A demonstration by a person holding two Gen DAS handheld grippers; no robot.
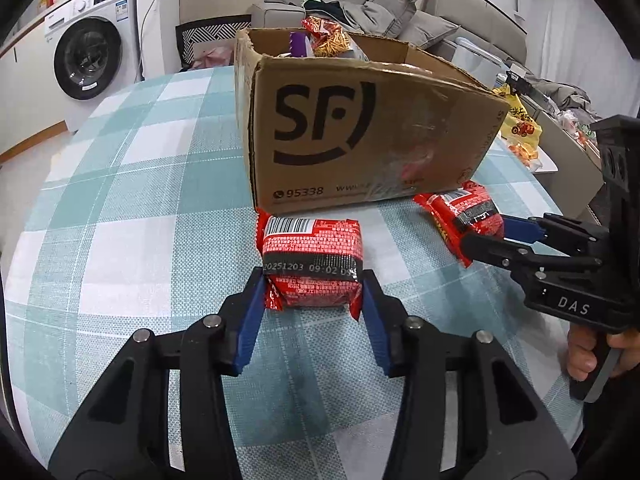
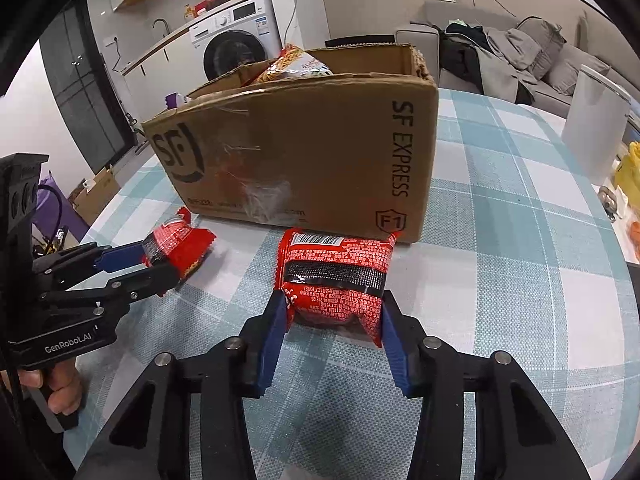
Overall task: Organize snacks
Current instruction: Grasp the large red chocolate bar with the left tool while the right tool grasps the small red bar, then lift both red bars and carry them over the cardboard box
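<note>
Two red snack packs lie on the checked tablecloth in front of a brown SF cardboard box (image 1: pixel 360 128), which also shows in the right wrist view (image 2: pixel 304 152). My left gripper (image 1: pixel 314 300) is shut on one red pack (image 1: pixel 312 264), its blue pads pressing both sides. My right gripper (image 2: pixel 334 320) is shut on the other red pack (image 2: pixel 336 276). Each gripper shows in the other's view: the right gripper (image 1: pixel 486 236) on its pack (image 1: pixel 464 212), the left gripper (image 2: pixel 156 264) on its pack (image 2: pixel 180 244). The box holds several snack bags (image 1: pixel 328 38).
The round table has a teal and white checked cloth (image 1: pixel 140 200). A white container (image 2: pixel 596 120) stands at the table's right edge. A yellow bag (image 1: pixel 520 120) lies beyond the box. A washing machine (image 1: pixel 88 56) and a grey sofa (image 2: pixel 520 48) stand behind.
</note>
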